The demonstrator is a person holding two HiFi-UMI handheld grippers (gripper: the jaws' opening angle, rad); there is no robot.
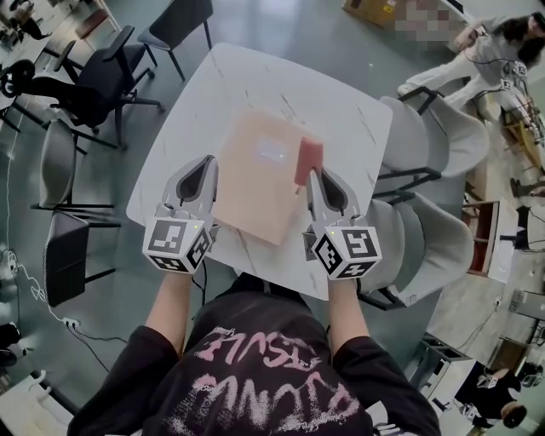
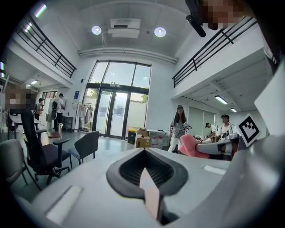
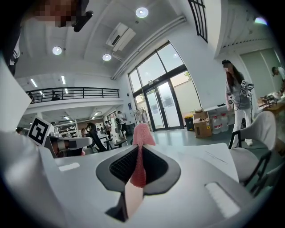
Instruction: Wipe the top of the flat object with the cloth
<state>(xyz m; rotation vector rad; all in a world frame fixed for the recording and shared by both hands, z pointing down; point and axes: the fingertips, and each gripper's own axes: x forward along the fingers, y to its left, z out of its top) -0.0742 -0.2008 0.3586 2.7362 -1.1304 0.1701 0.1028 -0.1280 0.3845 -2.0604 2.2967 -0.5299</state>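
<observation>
Wiping seems barely begun: the right gripper (image 1: 313,177) clamps the pink woven cloth (image 1: 308,160) at the pale peach flat board (image 1: 255,183)'s right edge, the left gripper (image 1: 205,170) pinching its left edge, contact unclear.

White table (image 1: 341,111); black chair (image 1: 89,89); grey chairs (image 1: 443,243); possibly cardboard box (image 1: 368,10).

Bright even light, fisheye warp, dark corners
</observation>
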